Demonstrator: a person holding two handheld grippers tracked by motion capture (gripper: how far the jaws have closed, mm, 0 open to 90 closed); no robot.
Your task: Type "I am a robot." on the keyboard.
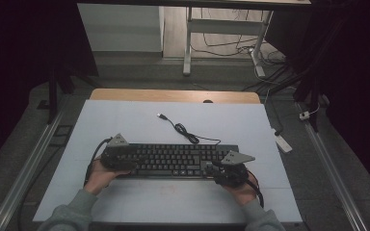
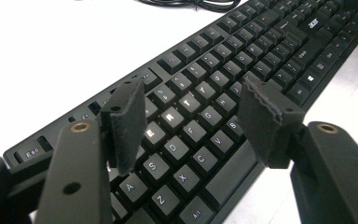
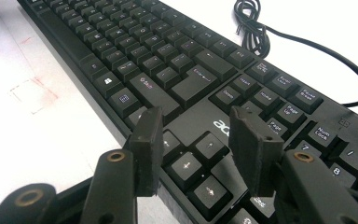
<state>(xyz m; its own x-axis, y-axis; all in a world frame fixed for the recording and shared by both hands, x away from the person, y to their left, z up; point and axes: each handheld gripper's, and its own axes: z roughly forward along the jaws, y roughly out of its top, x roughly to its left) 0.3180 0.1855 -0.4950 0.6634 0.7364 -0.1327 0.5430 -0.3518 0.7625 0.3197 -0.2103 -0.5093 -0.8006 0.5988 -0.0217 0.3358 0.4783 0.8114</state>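
A black keyboard [image 1: 173,160] lies across the white table cover, and its cable [image 1: 183,130] curls away to a loose USB plug [image 1: 161,116]. My left gripper [image 1: 129,166] hovers over the keyboard's left end. In the left gripper view its jaws [image 2: 191,100] stand open above the letter keys [image 2: 170,116], with nothing gripped. My right gripper [image 1: 211,166] is at the keyboard's right end. In the right gripper view its open jaws [image 3: 196,121] straddle the arrow keys [image 3: 186,165], and the coiled cable [image 3: 251,23] lies beyond the keyboard [image 3: 168,60].
The white cover [image 1: 125,125] has bare room in front of and behind the keyboard. A wooden table edge [image 1: 173,95] shows at the far side. On the floor to the right lies a white power strip [image 1: 283,143], and desk legs with cables stand farther back.
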